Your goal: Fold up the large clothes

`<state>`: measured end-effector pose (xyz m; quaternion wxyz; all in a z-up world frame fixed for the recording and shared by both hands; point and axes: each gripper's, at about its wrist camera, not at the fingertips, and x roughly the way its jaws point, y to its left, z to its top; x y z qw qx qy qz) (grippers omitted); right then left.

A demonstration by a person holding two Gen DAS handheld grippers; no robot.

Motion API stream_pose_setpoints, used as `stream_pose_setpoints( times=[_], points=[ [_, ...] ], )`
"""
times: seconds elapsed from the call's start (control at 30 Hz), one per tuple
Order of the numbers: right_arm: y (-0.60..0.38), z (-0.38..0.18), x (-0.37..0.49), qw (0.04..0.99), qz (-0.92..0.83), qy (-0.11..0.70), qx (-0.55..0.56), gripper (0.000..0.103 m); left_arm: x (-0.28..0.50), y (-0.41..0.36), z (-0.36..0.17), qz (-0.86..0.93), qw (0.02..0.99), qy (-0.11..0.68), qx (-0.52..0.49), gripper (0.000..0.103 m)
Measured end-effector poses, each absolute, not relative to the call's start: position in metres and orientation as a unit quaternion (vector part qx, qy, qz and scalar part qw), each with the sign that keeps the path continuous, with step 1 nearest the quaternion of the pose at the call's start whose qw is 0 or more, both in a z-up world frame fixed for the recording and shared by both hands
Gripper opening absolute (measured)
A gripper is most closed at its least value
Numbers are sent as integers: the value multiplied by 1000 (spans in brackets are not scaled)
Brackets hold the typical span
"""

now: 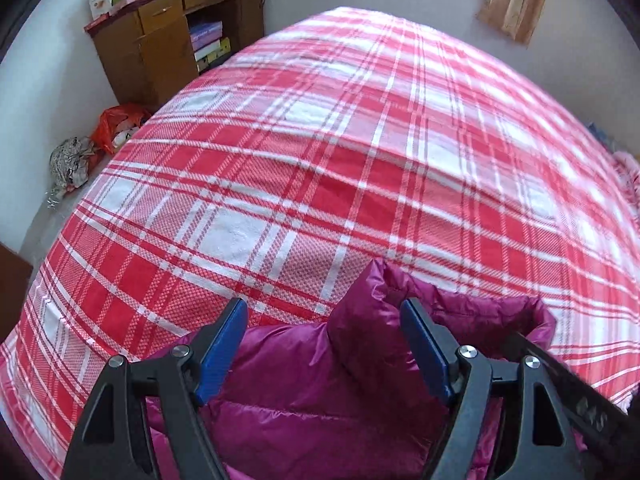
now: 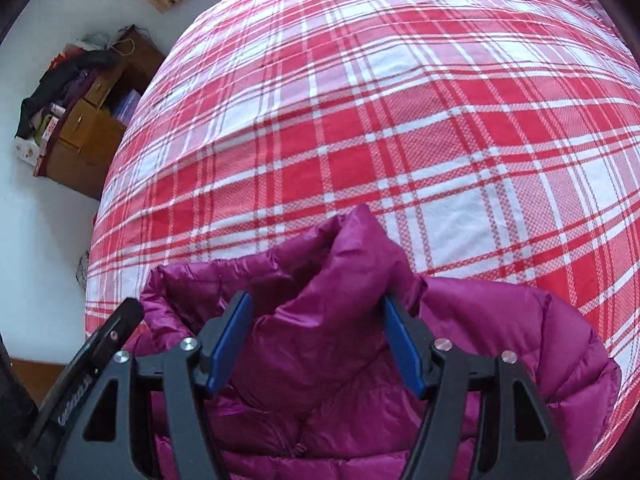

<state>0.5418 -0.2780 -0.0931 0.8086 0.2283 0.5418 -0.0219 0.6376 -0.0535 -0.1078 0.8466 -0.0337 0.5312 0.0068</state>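
Magenta puffer jacket point(image 2: 360, 360) is lying at the near edge of the plaid-covered bed point(image 1: 320, 140). Left tool point(image 1: 324, 344) is standing spread wide, a raised fold of jacket sitting between its blue pads. Right tool point(image 2: 318, 340) is gaping likewise, straddling bunched fabric without clamping it.

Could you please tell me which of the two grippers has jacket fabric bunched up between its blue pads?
The right gripper: a raised fold of the magenta down jacket fills its open gap. The left gripper is open too, with jacket only behind it.
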Motion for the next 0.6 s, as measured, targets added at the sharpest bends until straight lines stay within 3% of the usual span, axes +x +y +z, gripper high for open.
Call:
stream_pose_setpoints(
  times=[0.07,0.2,0.23,0.3,0.53,0.6],
  points=[
    [-280,-92,533,811,-16,541,221,66,638,-60,-116,2,839,544,-20,79],
    [-289,-81,513,821,0,535,201,47,631,-71,-126,-18,827,562,-11,79],
    [-290,-80,508,823,2,536,186,38,627,-73,-127,-17,827,563,-1,79],
    [-294,-80,503,825,-1,541,166,31,617,-71,-122,-23,831,556,-3,79],
    [-326,-108,485,805,13,550,220,31,606,-47,-76,-55,858,506,-69,79],
    [-333,-115,481,808,17,541,233,23,606,-55,-64,-68,863,497,-63,79]
  ],
)
